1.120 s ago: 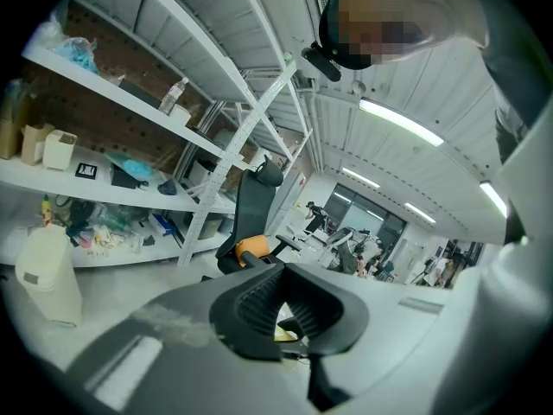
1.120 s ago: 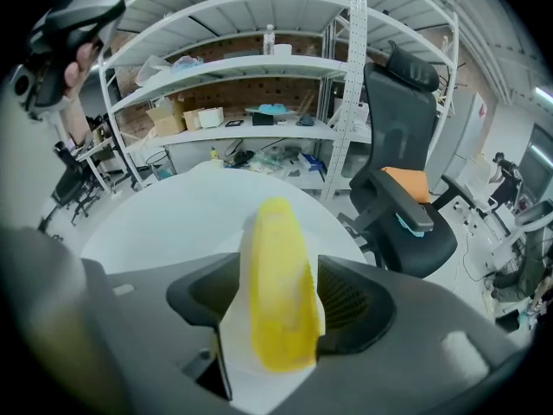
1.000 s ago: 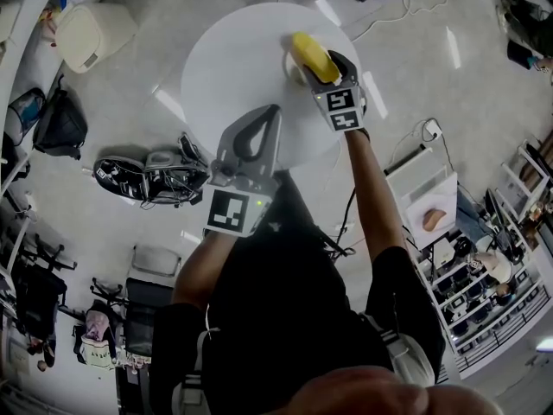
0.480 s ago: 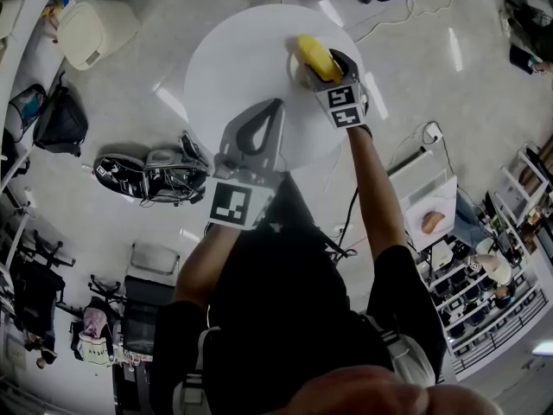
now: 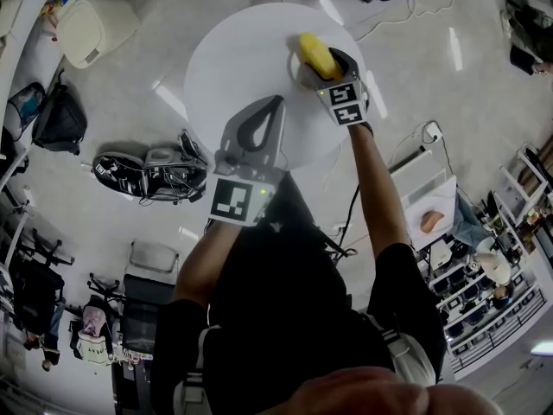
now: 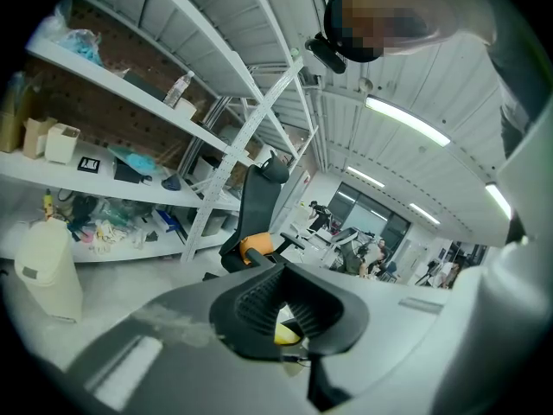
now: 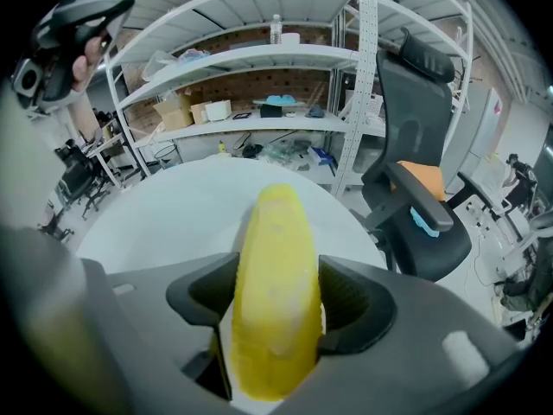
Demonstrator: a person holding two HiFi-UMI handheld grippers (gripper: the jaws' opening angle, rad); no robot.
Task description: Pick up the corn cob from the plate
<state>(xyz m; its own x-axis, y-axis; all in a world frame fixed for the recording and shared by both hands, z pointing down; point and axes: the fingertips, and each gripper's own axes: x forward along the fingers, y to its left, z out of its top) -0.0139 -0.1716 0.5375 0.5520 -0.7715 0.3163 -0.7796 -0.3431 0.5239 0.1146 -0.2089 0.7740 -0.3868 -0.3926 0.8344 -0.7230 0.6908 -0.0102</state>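
Observation:
The yellow corn cob [image 5: 317,54] is clamped between the two jaws of my right gripper [image 5: 321,66], over the white plate [image 5: 295,67] at the far right of the round white table [image 5: 233,59]. In the right gripper view the cob [image 7: 275,258] fills the gap of the gripper [image 7: 276,305], with the ribbed pads [image 7: 350,305] pressed on both its sides and its tip pointing away. My left gripper [image 5: 256,132] hovers over the table's near edge, jaws closed into a loop with nothing in them [image 6: 288,314].
A beige bin [image 5: 91,28] and black bags [image 5: 147,173] lie on the floor left of the table. A black office chair [image 7: 423,197] and white shelving [image 7: 259,67] stand beyond the table. More chairs and racks crowd the right side [image 5: 484,275].
My right gripper with the cob has shifted very slightly to the right and away. The left gripper has hardly moved.

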